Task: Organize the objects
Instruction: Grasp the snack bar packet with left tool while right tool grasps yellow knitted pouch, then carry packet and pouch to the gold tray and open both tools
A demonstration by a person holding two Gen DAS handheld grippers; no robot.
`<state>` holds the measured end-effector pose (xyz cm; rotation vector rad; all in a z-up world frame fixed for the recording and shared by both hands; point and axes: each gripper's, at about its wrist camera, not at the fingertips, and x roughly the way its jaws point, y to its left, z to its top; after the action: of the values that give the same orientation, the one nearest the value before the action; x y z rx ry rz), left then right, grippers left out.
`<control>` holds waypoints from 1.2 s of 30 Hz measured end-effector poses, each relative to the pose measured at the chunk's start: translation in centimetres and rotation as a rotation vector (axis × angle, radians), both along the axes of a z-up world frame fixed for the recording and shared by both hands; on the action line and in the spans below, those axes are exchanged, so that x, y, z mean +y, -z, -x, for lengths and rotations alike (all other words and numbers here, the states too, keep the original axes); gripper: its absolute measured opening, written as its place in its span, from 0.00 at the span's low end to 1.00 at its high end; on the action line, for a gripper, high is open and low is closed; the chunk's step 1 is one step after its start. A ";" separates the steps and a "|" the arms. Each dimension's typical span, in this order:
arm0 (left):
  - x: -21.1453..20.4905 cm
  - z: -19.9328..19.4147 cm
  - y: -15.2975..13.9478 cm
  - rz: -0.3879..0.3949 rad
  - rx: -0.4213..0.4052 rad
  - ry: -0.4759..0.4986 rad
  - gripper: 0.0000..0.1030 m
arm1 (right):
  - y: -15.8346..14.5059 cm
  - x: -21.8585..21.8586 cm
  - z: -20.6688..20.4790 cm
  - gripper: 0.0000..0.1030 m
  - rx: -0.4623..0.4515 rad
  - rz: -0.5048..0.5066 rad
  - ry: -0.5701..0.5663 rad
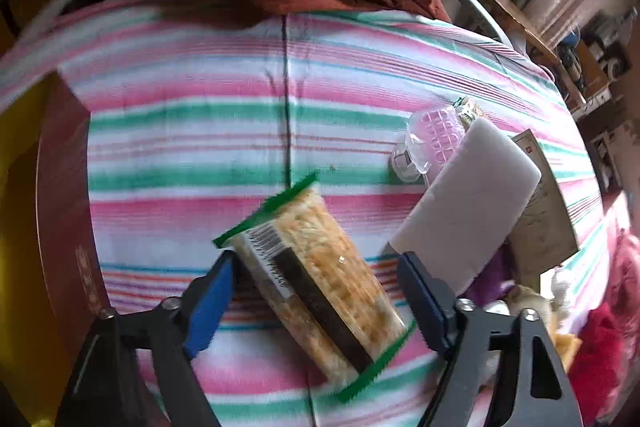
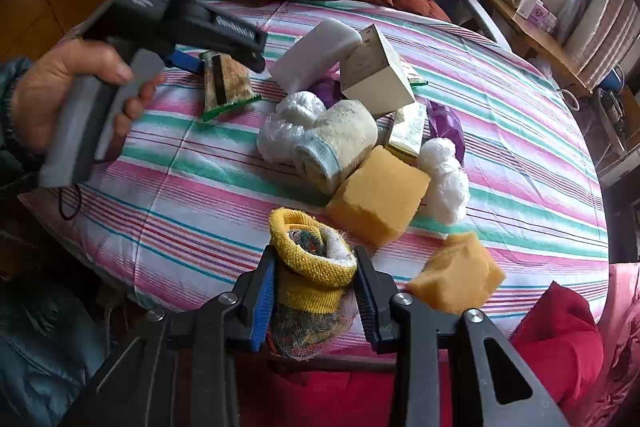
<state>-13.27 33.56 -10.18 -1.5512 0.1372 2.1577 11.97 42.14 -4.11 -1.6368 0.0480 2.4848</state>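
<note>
Striped tablecloth (image 1: 180, 147) lay cluttered; left gripper (image 1: 316, 297) straddled the snack packet (image 1: 316, 267) unclamped and needed squarer centring, while right gripper (image 2: 316, 297) clamped the sock bundle (image 2: 312, 267).

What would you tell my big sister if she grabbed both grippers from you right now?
Left gripper: jaws open around the green-edged snack packet, which lies on the striped cloth; pads not pressing yet.
Right gripper: shut on the yellow knitted bundle, near the table's front edge.
Still piled mid-table: white foam block, cardboard box, rolled towel, two yellow sponges, white plastic wads.
Done: nothing looks sorted yet.
Left: probably grip the packet, place the bundle, then clear the pile.
</note>
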 end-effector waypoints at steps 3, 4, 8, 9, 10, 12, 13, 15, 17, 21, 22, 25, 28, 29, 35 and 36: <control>0.0 -0.9 -0.1 -0.013 0.033 0.070 0.52 | -0.4 0.2 0.2 0.35 0.022 0.012 0.008; -0.2 -1.2 -0.1 -0.022 0.034 0.084 0.52 | -0.6 0.2 0.3 0.35 0.032 0.016 0.012; -1.5 -2.9 -0.5 -0.056 0.046 0.133 0.47 | -1.3 0.4 0.6 0.35 0.073 0.033 0.034; -2.2 -3.4 -0.8 -0.066 0.049 0.138 0.47 | -1.5 0.4 0.7 0.35 0.085 0.041 0.039; -2.6 -3.9 -1.2 -0.077 0.056 0.145 0.47 | -1.8 0.4 0.8 0.35 0.098 0.045 0.044; -3.0 -4.7 -2.5 -0.099 0.083 0.163 0.45 | -2.4 0.1 1.2 0.35 0.124 0.056 0.046; -3.9 -5.3 -3.5 -0.120 0.103 0.172 0.44 | -2.7 0.0 1.4 0.35 0.135 0.059 0.044; -5.3 -5.8 -4.8 -0.146 0.125 0.174 0.42 | -3.3 -0.6 1.9 0.35 0.161 0.065 0.036; -6.9 -6.0 -6.1 -0.167 0.154 0.168 0.40 | -4.0 -1.4 2.8 0.35 0.193 0.074 0.019; -11.2 -5.8 -8.4 -0.216 0.188 0.134 0.37 | -5.1 -3.5 4.8 0.35 0.230 0.088 -0.022; -12.8 -5.9 -9.2 -0.232 0.205 0.119 0.37 | -5.5 -4.4 5.4 0.35 0.244 0.098 -0.044; -17.4 -5.9 -11.0 -0.262 0.236 0.067 0.35 | -6.3 -7.0 7.0 0.35 0.267 0.111 -0.104; -21.8 -6.1 -12.4 -0.264 0.286 0.009 0.31 | -6.5 -10.5 9.2 0.35 0.280 0.155 -0.178; -23.2 -6.3 -12.7 -0.266 0.295 -0.007 0.31 | -6.4 -11.6 9.8 0.35 0.280 0.171 -0.199; -31.0 -6.4 -12.9 -0.208 0.341 -0.153 0.31 | -4.8 -19.2 14.0 0.38 0.230 0.309 -0.327; -32.3 -6.4 -12.5 -0.196 0.338 -0.186 0.31 | -4.4 -20.4 14.4 0.42 0.219 0.325 -0.347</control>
<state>-6.85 1.31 2.29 -1.1209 -0.1113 2.4818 -2.47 21.77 0.33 -1.5886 0.2247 3.0519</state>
